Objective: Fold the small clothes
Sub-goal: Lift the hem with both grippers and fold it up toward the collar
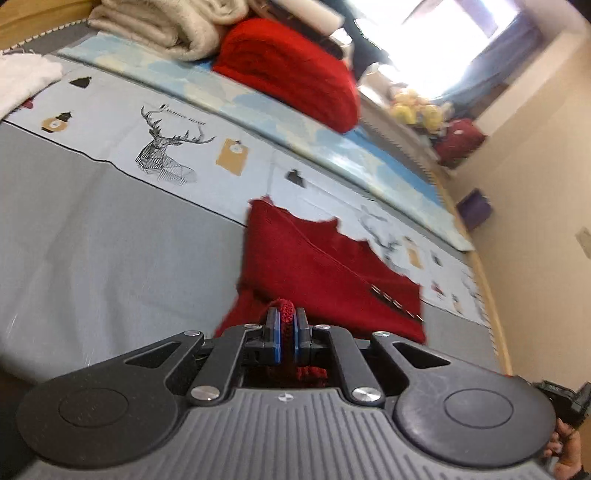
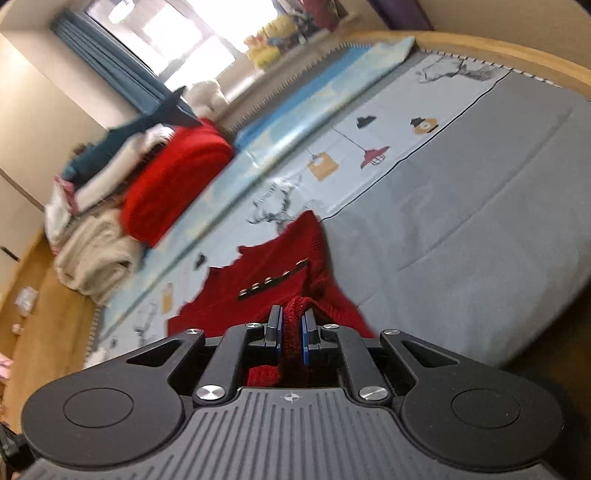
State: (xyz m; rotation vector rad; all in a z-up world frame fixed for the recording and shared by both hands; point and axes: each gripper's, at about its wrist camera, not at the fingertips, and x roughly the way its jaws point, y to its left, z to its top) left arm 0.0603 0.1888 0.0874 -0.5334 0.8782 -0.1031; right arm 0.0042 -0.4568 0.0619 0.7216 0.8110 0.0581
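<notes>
Clearly, in the left wrist view, the red knit (image 1: 325, 266) hangs stretched from the left claw (image 1: 287, 332) out over the bed (image 1: 92, 236), its long axis running from the claw away toward the printed strip of the cover, with the scalloped far edge lying against that strip. A row of small metal studs (image 1: 395, 301) runs slantwise near its right side. The left claw is closed tight on a bunched fold of the knit, which bulges up between the blue pads (image 1: 277, 341) and also shows below them inside the frame. Part of a hand (image 1: 565, 450) shows at the lower right corner, cut off by the edge. Behind, a folded red blanket (image 1: 291, 70) and a cream one (image 1: 170, 26) sit at the bed's far side; the window is blown out white and the whole scene is smeared. From the right wrist view, the same knit (image 2: 258, 280) runs from the right claw (image 2: 291, 332) away and leftward toward the deer print, one edge raised in a ridge to the upper right; the studs (image 2: 273, 280) line up slantwise across it. The right claw is likewise clamped on a fold of the knit, the cloth pinched between its pads (image 2: 305, 341). How much of the knit rests on the bed is hard to tell, since the claw body hides its near part.
</notes>
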